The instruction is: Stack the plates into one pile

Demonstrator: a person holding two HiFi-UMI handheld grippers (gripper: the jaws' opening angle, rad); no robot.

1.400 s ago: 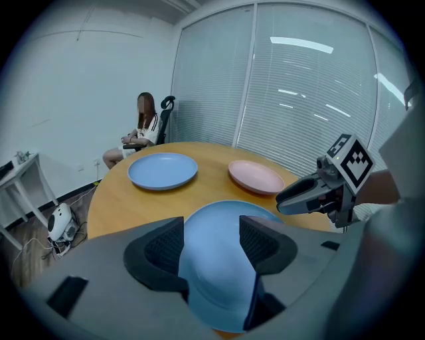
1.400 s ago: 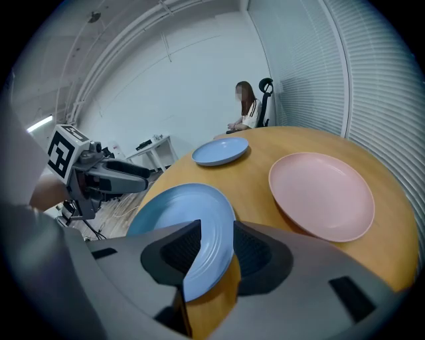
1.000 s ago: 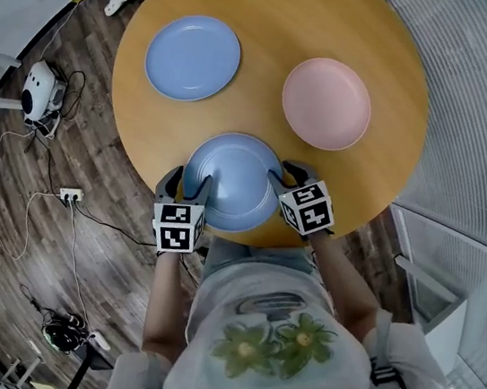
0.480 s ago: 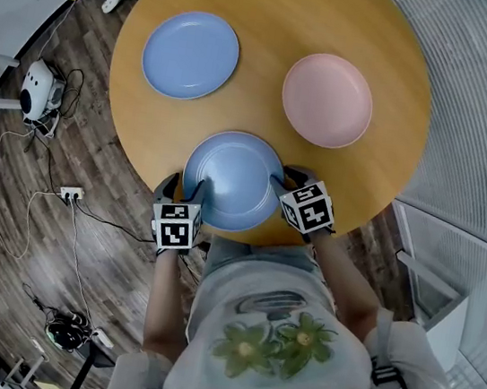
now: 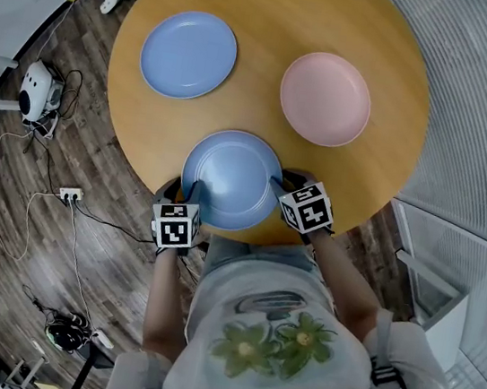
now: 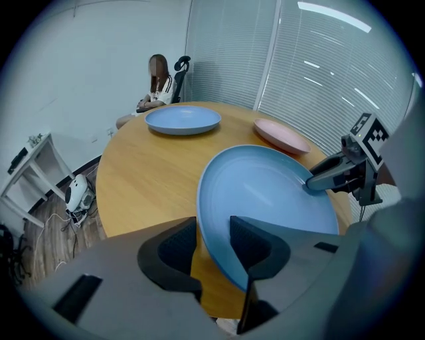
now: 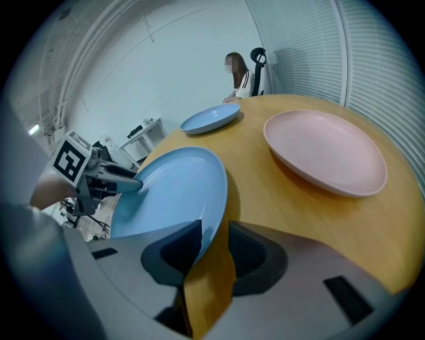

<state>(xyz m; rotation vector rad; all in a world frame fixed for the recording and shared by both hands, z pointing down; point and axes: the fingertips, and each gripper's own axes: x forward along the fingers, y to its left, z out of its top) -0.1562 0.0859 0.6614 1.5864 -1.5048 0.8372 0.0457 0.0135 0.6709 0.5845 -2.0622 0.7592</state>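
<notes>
On the far tabletop: far blue plate (image 5: 188, 54) at left, pink plate (image 5: 325, 98) at right, apart from each other and from the near one.
Beyond the table (image 5: 280, 13): seated person (image 6: 157, 83) at the far side, cables (image 5: 44, 196) on the floor at left, blinds (image 5: 483, 107) at right.
Near blue plate (image 5: 228, 178): face up at the table's near edge, near rim overhanging it; round, no long axis.
Left gripper (image 6: 212, 242): jaws just closing, pinching the plate's left rim.
Right gripper (image 7: 214, 249): clamped on the right rim, one pad above, one below.
Room: bare wood between all three plates; table edge close under both grippers.
</notes>
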